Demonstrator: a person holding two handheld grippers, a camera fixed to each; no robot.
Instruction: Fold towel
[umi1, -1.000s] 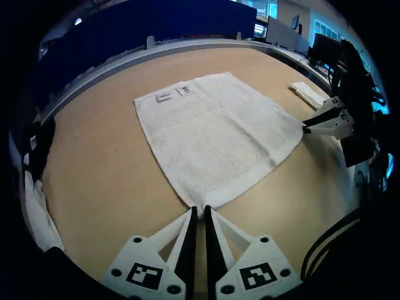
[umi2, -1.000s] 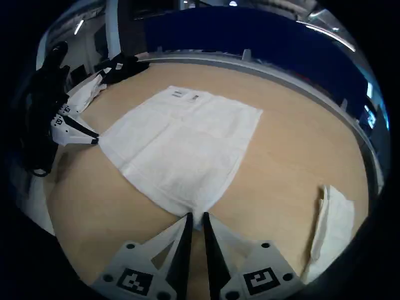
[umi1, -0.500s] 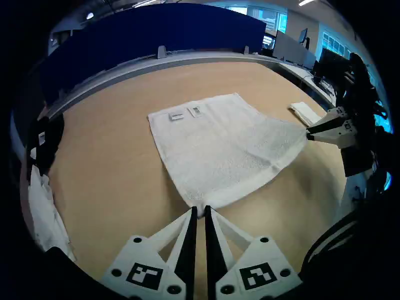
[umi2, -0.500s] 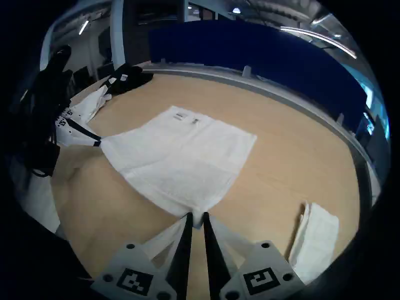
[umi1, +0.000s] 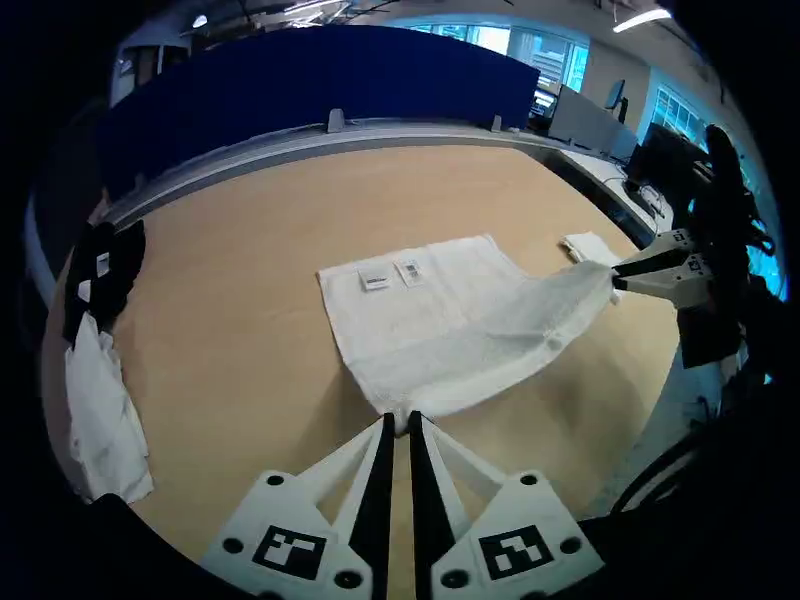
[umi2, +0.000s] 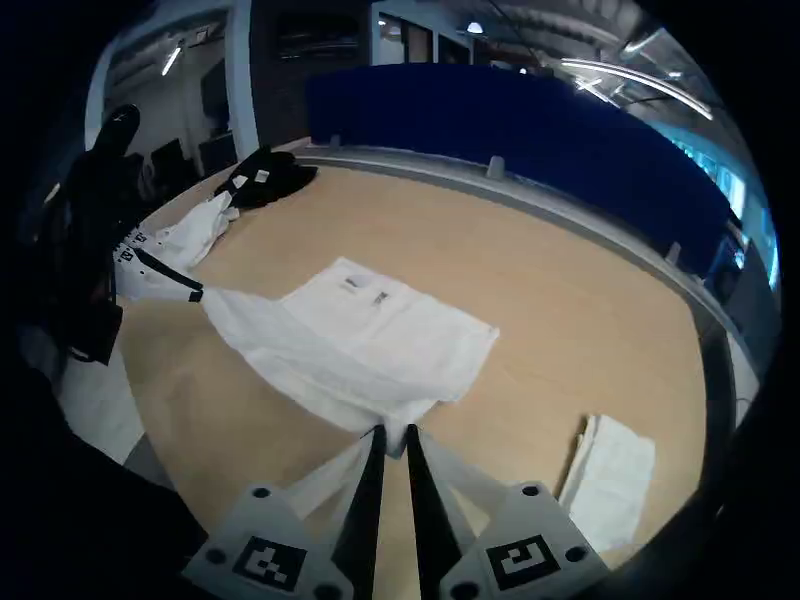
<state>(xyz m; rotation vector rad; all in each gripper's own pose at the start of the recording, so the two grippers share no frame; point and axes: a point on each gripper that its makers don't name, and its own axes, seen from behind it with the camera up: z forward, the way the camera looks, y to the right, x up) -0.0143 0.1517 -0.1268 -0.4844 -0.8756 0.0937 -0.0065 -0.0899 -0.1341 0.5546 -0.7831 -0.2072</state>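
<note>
The left gripper (umi1: 400, 425) and right gripper (umi2: 393, 435) were each closed, apparently on a near corner of the towel (umi1: 440, 320), holding that edge raised. Its far edge lay flat on the surface (umi1: 230, 260); the fold was barely begun.

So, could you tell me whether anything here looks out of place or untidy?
Nothing is spilled or damaged. The towel sags only because the left claw and right claw each pinch a near corner. The one untidy spot is a crumpled white cloth beside a black garment at the edge of the table.
</note>
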